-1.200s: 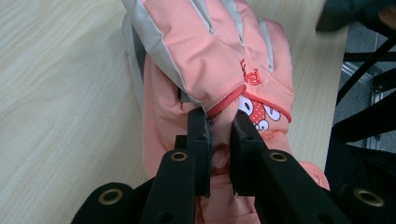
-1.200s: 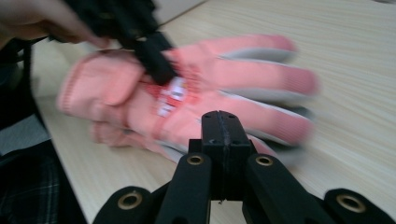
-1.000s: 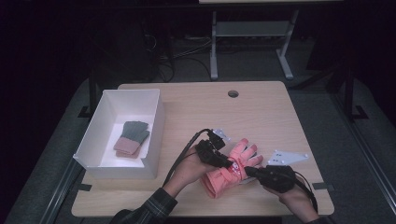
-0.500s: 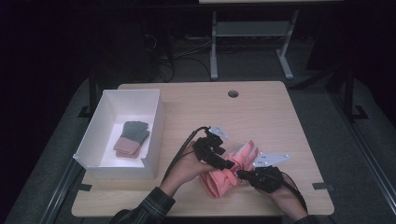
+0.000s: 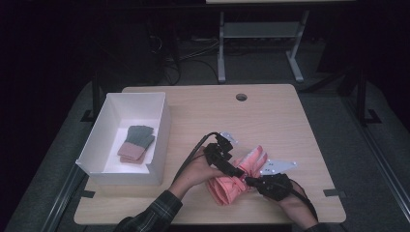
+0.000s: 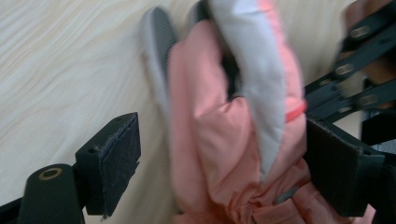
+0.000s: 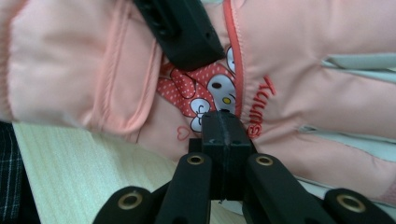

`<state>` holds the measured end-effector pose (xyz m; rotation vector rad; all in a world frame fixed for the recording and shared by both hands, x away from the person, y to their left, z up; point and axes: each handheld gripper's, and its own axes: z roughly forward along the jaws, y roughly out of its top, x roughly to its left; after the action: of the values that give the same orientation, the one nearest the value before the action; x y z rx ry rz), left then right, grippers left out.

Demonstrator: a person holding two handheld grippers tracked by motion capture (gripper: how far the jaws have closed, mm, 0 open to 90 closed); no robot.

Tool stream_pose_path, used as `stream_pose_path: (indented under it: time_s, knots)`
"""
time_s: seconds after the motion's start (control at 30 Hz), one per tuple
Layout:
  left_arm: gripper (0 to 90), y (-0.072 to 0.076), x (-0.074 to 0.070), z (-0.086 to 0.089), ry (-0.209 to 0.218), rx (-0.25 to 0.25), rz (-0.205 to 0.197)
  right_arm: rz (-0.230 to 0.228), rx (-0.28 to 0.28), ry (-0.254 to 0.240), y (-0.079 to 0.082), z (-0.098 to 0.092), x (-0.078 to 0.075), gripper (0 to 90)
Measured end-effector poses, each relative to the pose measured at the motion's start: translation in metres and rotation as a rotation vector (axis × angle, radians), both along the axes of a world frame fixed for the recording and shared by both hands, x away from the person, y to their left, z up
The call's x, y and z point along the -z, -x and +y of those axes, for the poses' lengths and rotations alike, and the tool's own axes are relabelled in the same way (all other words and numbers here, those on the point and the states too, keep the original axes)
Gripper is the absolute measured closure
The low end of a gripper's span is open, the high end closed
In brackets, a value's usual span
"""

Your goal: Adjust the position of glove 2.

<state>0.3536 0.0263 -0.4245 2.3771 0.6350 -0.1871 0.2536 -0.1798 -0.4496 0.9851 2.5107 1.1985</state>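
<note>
A pink padded glove [image 5: 227,186] with grey trim and a cartoon print lies near the table's front edge. In the left gripper view the glove [image 6: 219,140] sits between the wide-apart jaws of my left gripper [image 6: 224,172]. These jaws have just been opening; the left pad [image 6: 119,158] stands clear of the fabric. From above, my left gripper [image 5: 237,170] reaches over the glove from the left. My right gripper [image 7: 226,135] is shut, its tips against the printed back of the glove [image 7: 303,93]. It comes in from the right [image 5: 249,181].
A white box [image 5: 159,140] at the left of the wooden table [image 5: 270,111] holds a grey and pink knit glove [image 5: 137,142]. A cable hole [image 5: 241,96] sits near the far edge. Metal stand legs rise behind the table.
The left gripper's jaws have spread wide around the pink glove. Both hands have sunk a little toward the table, and the right gripper has drawn in against the glove.
</note>
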Motion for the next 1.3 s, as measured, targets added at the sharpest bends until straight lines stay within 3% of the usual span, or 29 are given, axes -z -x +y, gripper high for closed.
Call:
stream_pose_path:
  time_s: [0.17, 0.33, 0.47, 0.77, 0.87, 1.07, 1.3]
  knots:
    - [14.1, -0.007, 0.014, 0.005, 0.035, -0.009, 0.07, -0.006, 0.007, 0.006, 0.003, -0.002, -0.002, 89.7]
    - [13.6, -0.012, 0.021, 0.008, 0.037, 0.002, 0.099, -0.015, 0.023, 0.024, 0.007, -0.007, -0.005, 89.7]
    - [13.4, -0.013, 0.029, 0.004, 0.033, 0.017, 0.157, -0.004, 0.014, 0.054, 0.005, -0.003, 0.002, 90.0]
    - [14.1, -0.013, 0.032, 0.002, 0.039, 0.043, 0.186, 0.016, 0.014, 0.064, 0.003, -0.001, 0.004, 90.0]
    - [23.2, -0.011, 0.034, -0.001, 0.062, 0.085, 0.232, 0.017, 0.016, 0.07, 0.003, 0.0, 0.005, 90.0]
    - [29.5, -0.012, 0.035, -0.002, 0.067, 0.101, 0.262, 0.025, 0.02, 0.068, 0.002, 0.001, 0.007, 90.0]
    - [40.7, -0.016, 0.042, 0.003, 0.119, 0.109, 0.344, 0.025, 0.02, 0.063, 0.001, 0.002, 0.008, 90.0]
